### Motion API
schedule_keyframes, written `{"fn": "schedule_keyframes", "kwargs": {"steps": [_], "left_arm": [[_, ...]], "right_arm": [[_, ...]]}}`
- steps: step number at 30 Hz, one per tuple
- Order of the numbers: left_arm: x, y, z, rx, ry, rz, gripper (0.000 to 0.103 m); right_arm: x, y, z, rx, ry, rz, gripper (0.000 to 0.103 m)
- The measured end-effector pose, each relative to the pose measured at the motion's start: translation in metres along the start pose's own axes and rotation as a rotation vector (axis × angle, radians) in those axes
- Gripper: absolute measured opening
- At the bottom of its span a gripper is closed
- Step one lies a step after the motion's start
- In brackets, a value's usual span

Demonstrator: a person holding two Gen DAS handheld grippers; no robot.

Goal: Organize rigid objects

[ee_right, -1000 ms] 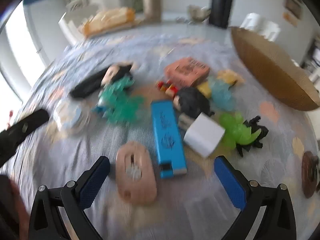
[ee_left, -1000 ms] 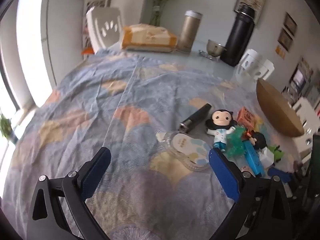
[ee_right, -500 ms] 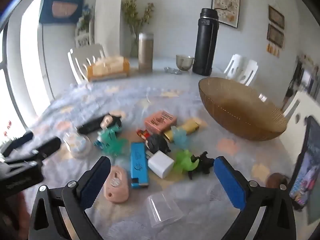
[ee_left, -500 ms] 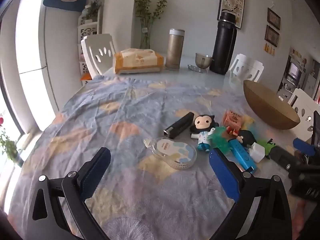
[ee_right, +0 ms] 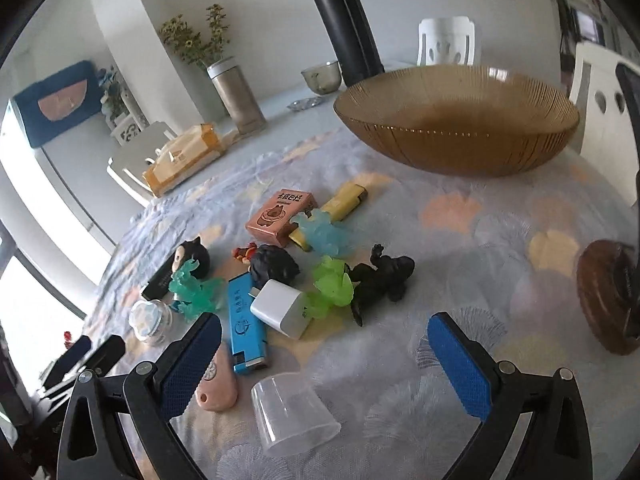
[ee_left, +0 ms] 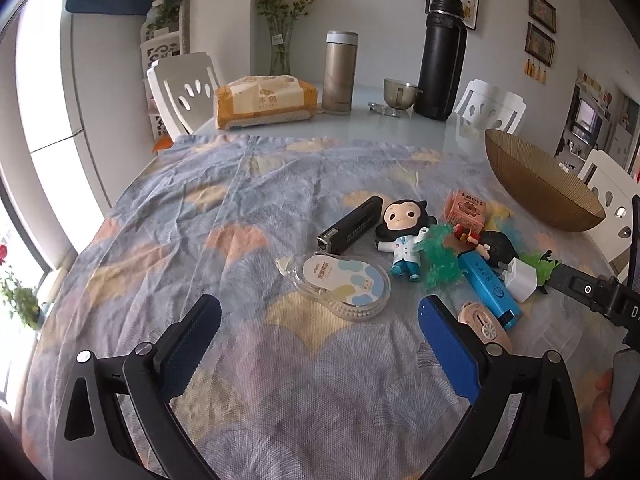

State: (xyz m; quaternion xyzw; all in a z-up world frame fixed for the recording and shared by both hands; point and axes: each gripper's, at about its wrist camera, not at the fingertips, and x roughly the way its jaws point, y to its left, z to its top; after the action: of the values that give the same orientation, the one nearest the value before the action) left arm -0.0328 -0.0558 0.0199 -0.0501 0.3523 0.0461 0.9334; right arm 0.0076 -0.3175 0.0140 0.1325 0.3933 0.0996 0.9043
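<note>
Two handheld grippers hover above a table draped in a wrinkled blue cloth [ee_left: 168, 240] with peach and yellow fan patterns. The left gripper [ee_left: 318, 344] has its blue ridged fingers spread wide, holding nothing. The right gripper [ee_right: 324, 364] is likewise spread and empty.

A cluster of small hard objects lies in the middle of the cloth. In the left wrist view, a teardrop-shaped clear plastic correction tape [ee_left: 344, 286] lies flat, its narrow tip pointing left and away. Just beyond it, a black rectangular bar [ee_left: 350, 229] runs diagonally, its metal end toward the camera. Beside that, a glossy big-headed figurine [ee_left: 404, 236] in a white coat lies on its back, feet toward the camera.

The right wrist view shows more: a blue lighter [ee_right: 246, 326] with its long axis running toward the camera, a white cube charger [ee_right: 282, 308] touching it, a pink pebble-shaped gadget [ee_right: 218, 380], a clear plastic cup [ee_right: 292, 414] on its side with the mouth toward the camera, a translucent green figure [ee_right: 332, 284], and a black one [ee_right: 384, 274]. A ribbed amber glass bowl [ee_right: 460, 148] stands upright, well beyond the cluster.
</note>
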Motion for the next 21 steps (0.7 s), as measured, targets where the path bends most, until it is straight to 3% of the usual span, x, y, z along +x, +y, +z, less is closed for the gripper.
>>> {"fn": "schedule_keyframes", "kwargs": {"steps": [13,21], "left_arm": [[0.002,0.0,0.0,0.004,0.011,0.007,0.099],[0.002,0.0,0.0,0.002,0.013,0.005,0.099]], "right_arm": [[-0.008,0.048,-0.013,-0.256,-0.088,-0.154,0.103],[-0.004,0.057,-0.015,-0.307,-0.094,-0.198,0.103]]}}
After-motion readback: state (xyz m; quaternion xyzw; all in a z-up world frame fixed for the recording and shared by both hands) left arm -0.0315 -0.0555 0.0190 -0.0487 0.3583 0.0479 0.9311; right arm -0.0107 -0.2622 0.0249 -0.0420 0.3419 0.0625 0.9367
